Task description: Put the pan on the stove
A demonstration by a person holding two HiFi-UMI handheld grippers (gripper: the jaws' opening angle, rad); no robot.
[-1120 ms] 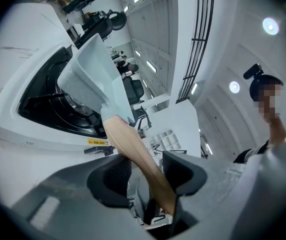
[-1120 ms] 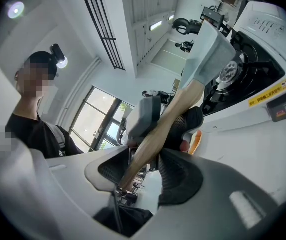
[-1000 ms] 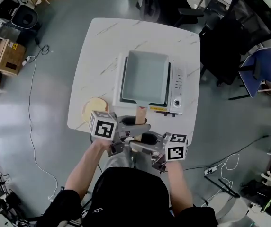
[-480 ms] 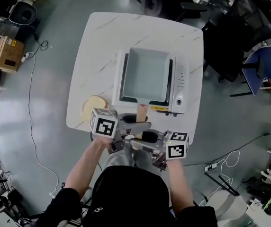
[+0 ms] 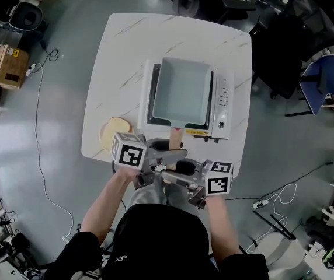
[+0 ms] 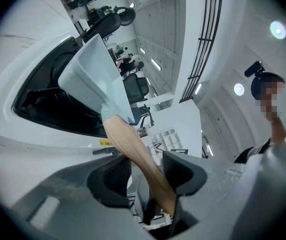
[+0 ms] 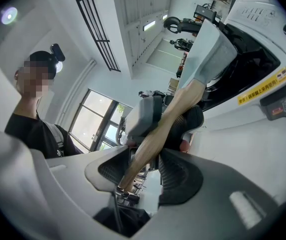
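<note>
A square pale-blue pan (image 5: 181,92) rests flat on the black top of the white stove (image 5: 221,107). Its wooden handle (image 5: 175,137) sticks out past the table's near edge. My left gripper (image 5: 176,155) reaches in from the left and my right gripper (image 5: 170,174) from the right, both at the handle's end. In the left gripper view the handle (image 6: 138,156) runs between the jaws of the left gripper (image 6: 145,171) with a gap beside it. In the right gripper view the handle (image 7: 155,134) likewise passes between the wide jaws of the right gripper (image 7: 148,159).
The stove stands on a white marble table (image 5: 126,51). A round wooden board (image 5: 117,132) lies at the table's near left corner. Black office chairs (image 5: 289,39) stand behind and to the right. Cables cross the grey floor.
Pan and grippers keep their places. Only the head view has drifted a little.
</note>
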